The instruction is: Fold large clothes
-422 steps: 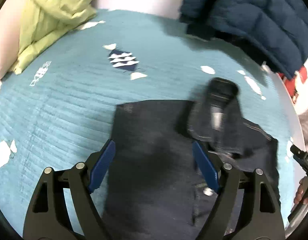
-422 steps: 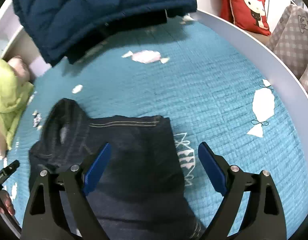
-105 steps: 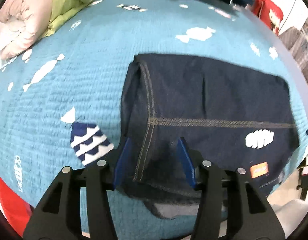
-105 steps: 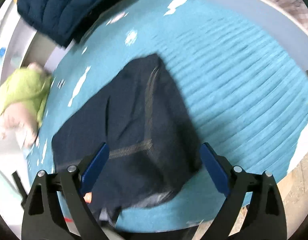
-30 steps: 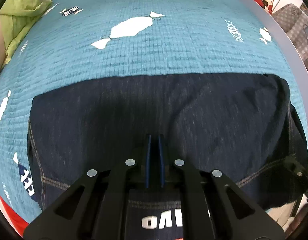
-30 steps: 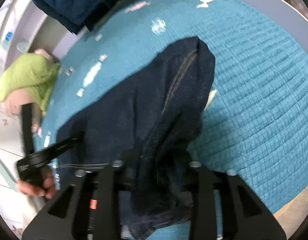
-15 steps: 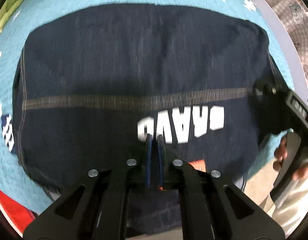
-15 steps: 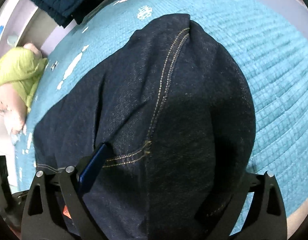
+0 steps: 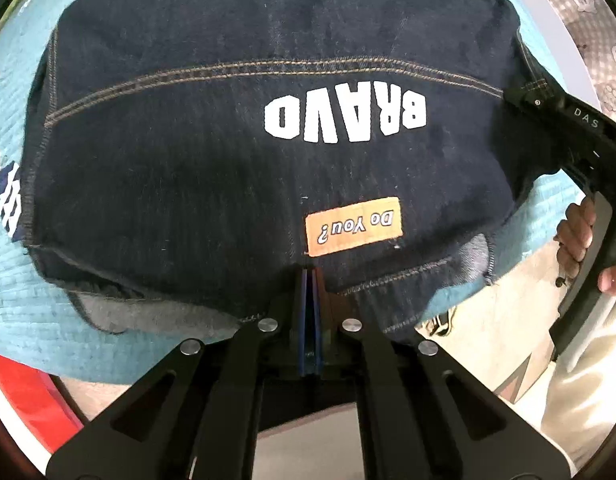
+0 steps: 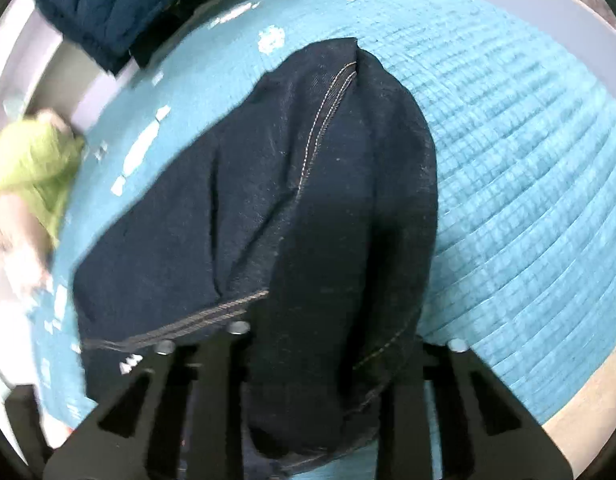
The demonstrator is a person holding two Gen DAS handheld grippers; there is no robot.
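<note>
Right wrist: denim jacket (image 10: 268, 216) hides tongs (image 10: 311, 364).

The jacket (image 9: 188, 168) is thick, rough, dark blue jean cloth with tan stitching. The bed cover (image 10: 527, 184) is soft, ribbed teal cloth. The left tongs (image 9: 308, 280) are matt black plastic with shiny metal screws.

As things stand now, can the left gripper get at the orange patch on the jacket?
Probably yes. The left gripper is shut, its jaws just below the orange patch near the denim jacket hem, and nothing lies over the patch. It would have to open first.
</note>
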